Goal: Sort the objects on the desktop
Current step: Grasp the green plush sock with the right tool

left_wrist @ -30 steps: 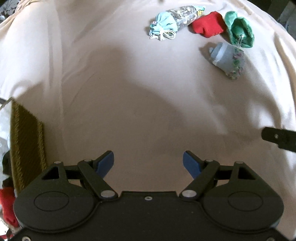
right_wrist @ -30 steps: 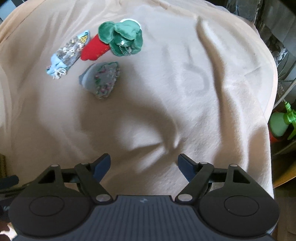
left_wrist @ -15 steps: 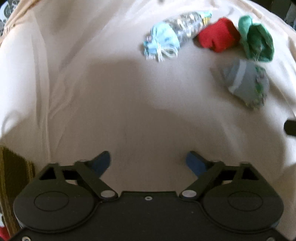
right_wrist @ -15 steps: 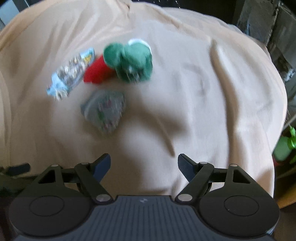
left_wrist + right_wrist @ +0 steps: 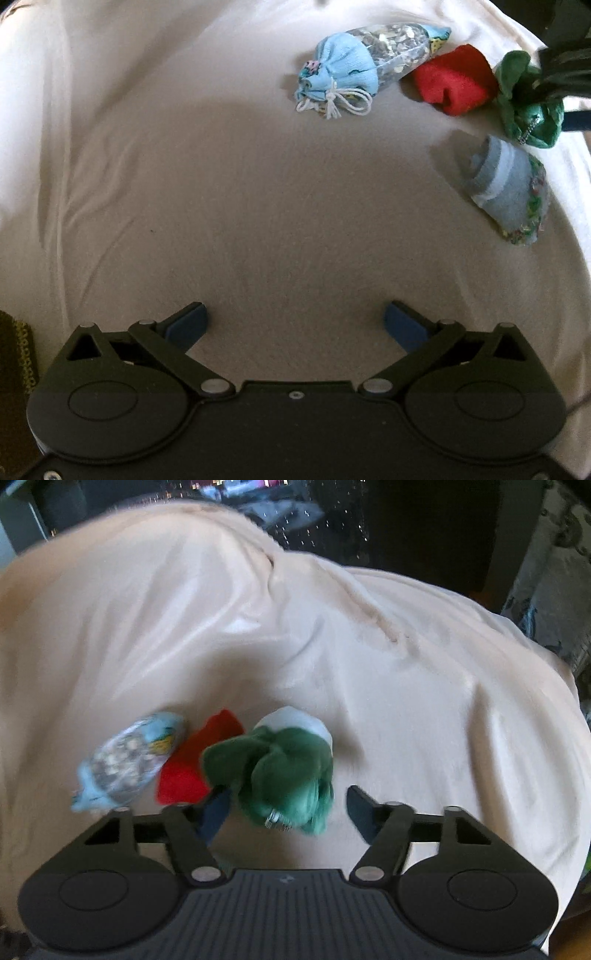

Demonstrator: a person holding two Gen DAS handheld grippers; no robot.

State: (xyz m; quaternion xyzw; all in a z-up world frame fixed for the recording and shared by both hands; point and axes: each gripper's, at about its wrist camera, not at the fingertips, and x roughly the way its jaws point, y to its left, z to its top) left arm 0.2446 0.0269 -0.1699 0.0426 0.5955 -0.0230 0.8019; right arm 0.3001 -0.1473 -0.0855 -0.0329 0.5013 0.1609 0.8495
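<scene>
Several small cloth items lie on a beige cloth: a light blue drawstring pouch (image 5: 354,70), a red cloth bundle (image 5: 454,85), a green pouch with a metal chain (image 5: 528,107) and a grey rolled sock (image 5: 509,184). My right gripper (image 5: 288,812) is open with its jaws on either side of the green pouch (image 5: 280,775), not closed on it; the red bundle (image 5: 195,764) and blue pouch (image 5: 125,760) lie to its left. It shows in the left wrist view (image 5: 561,74) at the top right over the green pouch. My left gripper (image 5: 295,325) is open and empty, well short of the items.
The beige cloth (image 5: 221,184) is wrinkled and drapes over the surface's edges. A dark olive woven item (image 5: 14,369) sits at the left wrist view's lower left. Dark clutter (image 5: 369,517) lies beyond the far edge in the right wrist view.
My right gripper has moved forward to the green pouch, which now sits between its open jaws. My left gripper has moved forward and a little right; the items look closer.
</scene>
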